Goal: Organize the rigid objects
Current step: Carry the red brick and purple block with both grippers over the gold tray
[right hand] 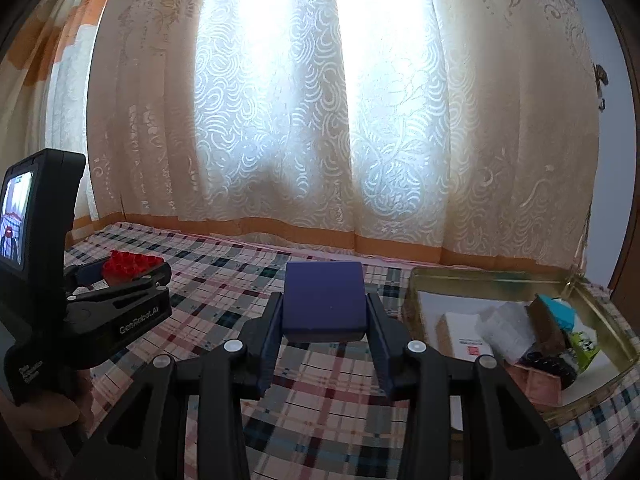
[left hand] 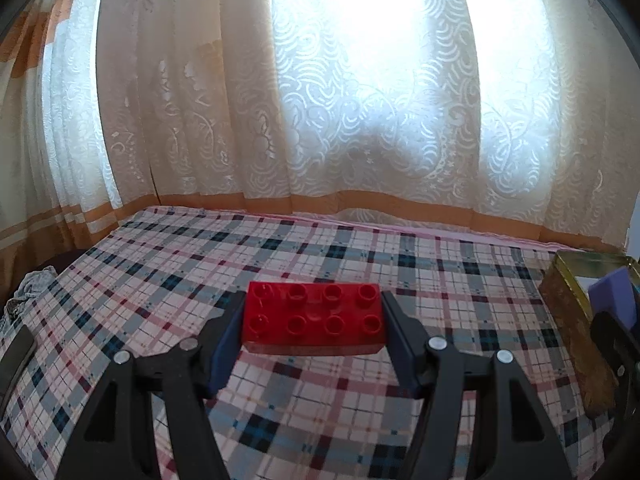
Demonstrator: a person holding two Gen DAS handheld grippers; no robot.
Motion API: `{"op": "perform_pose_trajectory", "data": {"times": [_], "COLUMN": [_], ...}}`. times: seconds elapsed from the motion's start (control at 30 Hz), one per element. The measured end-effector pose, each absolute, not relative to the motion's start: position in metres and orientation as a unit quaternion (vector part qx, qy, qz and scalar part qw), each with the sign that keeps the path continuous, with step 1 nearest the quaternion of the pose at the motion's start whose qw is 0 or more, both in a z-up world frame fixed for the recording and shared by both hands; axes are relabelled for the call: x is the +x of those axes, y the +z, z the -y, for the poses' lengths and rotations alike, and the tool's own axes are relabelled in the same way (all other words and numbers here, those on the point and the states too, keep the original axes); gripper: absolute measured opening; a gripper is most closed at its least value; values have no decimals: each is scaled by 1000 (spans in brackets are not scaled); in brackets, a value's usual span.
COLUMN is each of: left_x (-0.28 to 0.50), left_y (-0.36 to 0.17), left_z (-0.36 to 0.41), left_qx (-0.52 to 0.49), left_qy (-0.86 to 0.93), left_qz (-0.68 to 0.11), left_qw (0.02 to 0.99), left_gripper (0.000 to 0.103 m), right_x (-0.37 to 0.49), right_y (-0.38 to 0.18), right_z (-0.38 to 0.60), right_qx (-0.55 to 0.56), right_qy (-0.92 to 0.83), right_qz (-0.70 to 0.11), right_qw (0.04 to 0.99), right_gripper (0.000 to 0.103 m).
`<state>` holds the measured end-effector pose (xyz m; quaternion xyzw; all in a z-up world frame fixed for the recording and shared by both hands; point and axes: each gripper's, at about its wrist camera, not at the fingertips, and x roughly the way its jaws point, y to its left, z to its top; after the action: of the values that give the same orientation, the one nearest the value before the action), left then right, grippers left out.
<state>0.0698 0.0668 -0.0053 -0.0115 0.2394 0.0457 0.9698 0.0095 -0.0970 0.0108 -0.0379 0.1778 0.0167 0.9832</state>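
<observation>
Plaid bedspread [left hand: 160, 264] (red brick [left hand: 314, 318] gripper-clamped [left hand: 314, 322])

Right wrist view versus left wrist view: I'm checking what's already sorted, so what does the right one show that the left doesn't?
Only the right wrist view shows inside the metal tin: a white box and other items too jumbled to name. Only the left wrist view shows the red brick's studded top square-on, plus a dark flat object at the table's left edge. Both show the left gripper clamping the brick, the purple block in the right gripper, the plaid cloth and the curtains.
</observation>
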Motion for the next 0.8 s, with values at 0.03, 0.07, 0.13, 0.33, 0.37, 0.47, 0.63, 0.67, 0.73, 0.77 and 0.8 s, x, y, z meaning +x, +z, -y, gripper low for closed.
{"op": "perform_pose_trajectory", "data": {"times": [0.03,0.07,0.13,0.33,0.37,0.47,0.63,0.67,0.73,0.77,0.8], "left_x": [68,66,64,55,54,49,41,40,36,35,34], "left_y": [-5,-5,-5,-5,-5,-5,-4,-4,-3,-3,-2], "left_z": [-65,-62,-56,-39,-36,-24,-6,-3,4,8,11], "left_qx": [-11,-8,-2,5,5,10,14,13,13,13,15], "left_qy": [44,43,41,25,22,14,3,1,-5,-7,-10], "left_qz": [-240,-240,-238,-237,-238,-238,-236,-235,-234,-233,-233], "left_qw": [970,970,970,971,971,971,972,972,972,972,972], "left_gripper": [64,64,64,64,64,64,64,64,64,64,64], "right_x": [8,7,5,-1,-2,-5,-11,-13,-15,-16,-18], "right_y": [11,11,11,13,13,13,16,16,17,17,18], "right_z": [99,102,108,125,128,137,153,157,163,167,171], "right_qx": [-38,-38,-39,-35,-34,-35,-34,-33,-32,-31,-30], "right_qy": [16,16,12,0,-1,-5,-13,-15,-18,-19,-20], "right_qz": [-177,-178,-178,-176,-175,-173,-168,-167,-165,-164,-163], "right_qw": [983,983,983,984,984,984,985,985,986,986,986], "right_gripper": [43,43,43,43,43,43,43,43,43,43,43]}}
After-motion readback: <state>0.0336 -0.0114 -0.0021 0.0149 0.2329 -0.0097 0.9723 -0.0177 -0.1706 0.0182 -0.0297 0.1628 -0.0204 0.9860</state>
